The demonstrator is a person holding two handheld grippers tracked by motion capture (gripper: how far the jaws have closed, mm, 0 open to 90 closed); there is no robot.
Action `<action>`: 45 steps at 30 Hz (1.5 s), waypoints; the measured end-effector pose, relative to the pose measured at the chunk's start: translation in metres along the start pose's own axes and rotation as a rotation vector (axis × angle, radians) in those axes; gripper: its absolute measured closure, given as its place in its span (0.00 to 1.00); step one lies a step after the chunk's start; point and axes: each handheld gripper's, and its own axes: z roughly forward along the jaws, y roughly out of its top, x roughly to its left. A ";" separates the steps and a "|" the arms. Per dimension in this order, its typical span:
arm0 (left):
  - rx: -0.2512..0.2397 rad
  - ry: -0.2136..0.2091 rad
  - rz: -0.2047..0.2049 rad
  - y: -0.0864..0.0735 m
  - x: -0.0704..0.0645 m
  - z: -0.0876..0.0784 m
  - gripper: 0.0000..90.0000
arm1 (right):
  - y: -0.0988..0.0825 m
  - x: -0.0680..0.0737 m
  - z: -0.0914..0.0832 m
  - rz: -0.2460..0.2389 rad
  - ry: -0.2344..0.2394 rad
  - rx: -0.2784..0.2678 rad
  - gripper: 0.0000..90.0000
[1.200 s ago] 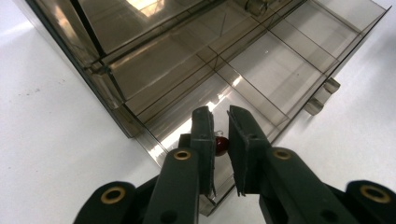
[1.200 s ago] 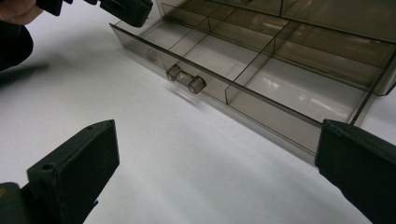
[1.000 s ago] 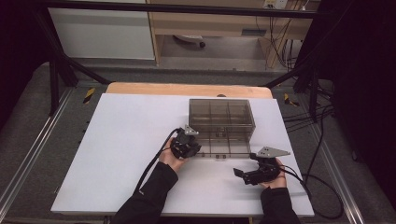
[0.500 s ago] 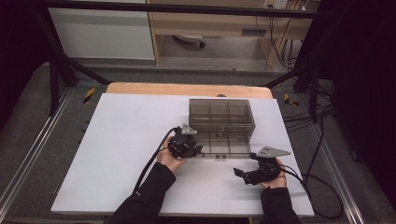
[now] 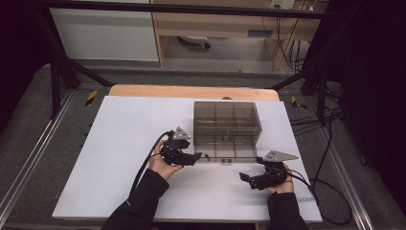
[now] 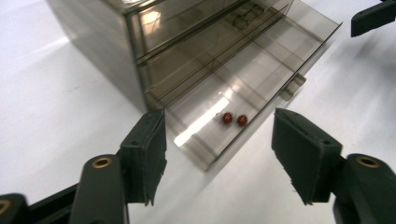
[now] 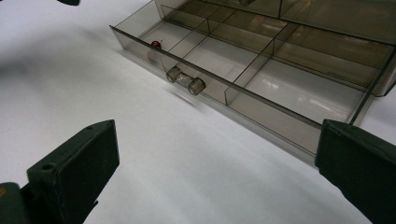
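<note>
Since the earlier frame, the left claw [image 5: 197, 156] has drawn back a little from the drawer's left end toward the person, and its jaws have just been opening; they now stand spread with nothing between them. Nearest the person, the right claw [image 5: 243, 177] rests low on the white bench [image 5: 119, 158], jaws wide apart and empty, just in front of the drawer's right part. Just beyond both claws lies the pulled-out drawer [image 7: 261, 79] of a smoky, see-through plastic cabinet [image 5: 225, 122]. The drawer is shallow, split by thin walls into several compartments, and carries a small clear handle with two round knobs [image 7: 186, 80] on its front wall. In its leftmost compartment sit two small red beads [image 6: 234, 119], side by side, close to the front wall. Behind the drawer the cabinet body stands near the far middle of the bench, its upper drawers pushed in.
</note>
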 end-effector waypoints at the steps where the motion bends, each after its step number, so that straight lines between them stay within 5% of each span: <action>1: -0.004 -0.002 -0.007 -0.002 0.002 -0.003 0.35 | 0.000 0.000 0.000 0.001 0.001 0.000 0.01; 7: -0.030 0.000 -0.043 -0.015 0.017 -0.018 0.27 | 0.000 0.000 0.000 -0.008 -0.002 0.001 0.01; 19: -0.060 0.034 -0.053 -0.040 0.035 -0.040 0.08 | 0.000 0.000 0.000 -0.010 -0.002 0.003 0.01; 45: -0.042 0.114 -0.071 -0.105 0.065 -0.076 0.06 | 0.000 0.000 0.002 -0.005 -0.006 0.014 0.01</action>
